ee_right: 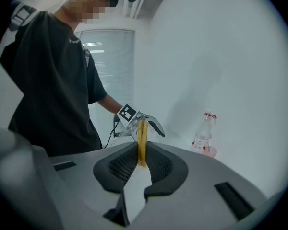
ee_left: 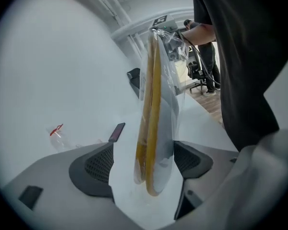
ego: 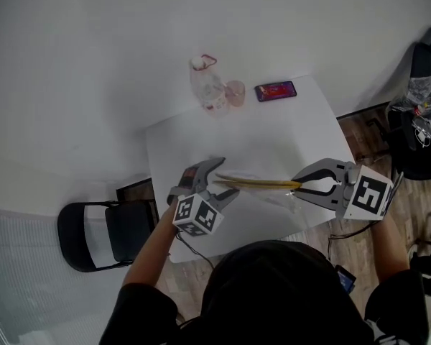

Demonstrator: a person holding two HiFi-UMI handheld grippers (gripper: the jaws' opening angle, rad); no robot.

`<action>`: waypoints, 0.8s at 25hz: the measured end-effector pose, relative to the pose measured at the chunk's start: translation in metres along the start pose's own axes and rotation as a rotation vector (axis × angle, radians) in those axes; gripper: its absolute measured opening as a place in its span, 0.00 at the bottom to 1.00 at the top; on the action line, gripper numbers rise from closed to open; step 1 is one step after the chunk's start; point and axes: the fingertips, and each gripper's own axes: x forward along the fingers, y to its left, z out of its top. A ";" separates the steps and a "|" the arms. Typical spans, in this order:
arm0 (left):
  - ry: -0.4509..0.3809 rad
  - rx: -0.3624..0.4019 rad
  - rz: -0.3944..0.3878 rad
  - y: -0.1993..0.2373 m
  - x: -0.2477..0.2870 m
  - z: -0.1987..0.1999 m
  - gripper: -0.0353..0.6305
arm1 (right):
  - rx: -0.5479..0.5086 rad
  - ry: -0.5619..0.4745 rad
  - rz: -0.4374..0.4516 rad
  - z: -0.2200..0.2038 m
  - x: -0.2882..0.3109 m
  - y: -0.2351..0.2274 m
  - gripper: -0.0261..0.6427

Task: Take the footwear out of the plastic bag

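Right gripper point(ego: 298, 186) jaws pinched footwear point(ego: 258, 182) end, plastic bag point(ee_left: 176, 75) around it. Long axis ran level toward left gripper point(ego: 228, 178); jaws spread, straddling opposite end, not clamping.

I work in a plain office room: white table point(ego: 273, 131), black folding chair point(ego: 100, 232) left of it, office chairs point(ego: 414, 153) right.
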 end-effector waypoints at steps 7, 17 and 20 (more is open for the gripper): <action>-0.019 0.033 -0.025 -0.020 0.011 0.002 0.65 | -0.167 0.052 0.063 0.011 -0.002 0.025 0.13; 0.041 0.087 -0.047 -0.045 0.011 -0.001 0.25 | -0.276 0.241 -0.021 -0.004 0.005 0.023 0.15; 0.032 0.040 -0.089 -0.047 0.004 0.004 0.24 | -0.300 0.300 -0.029 -0.016 0.020 0.022 0.18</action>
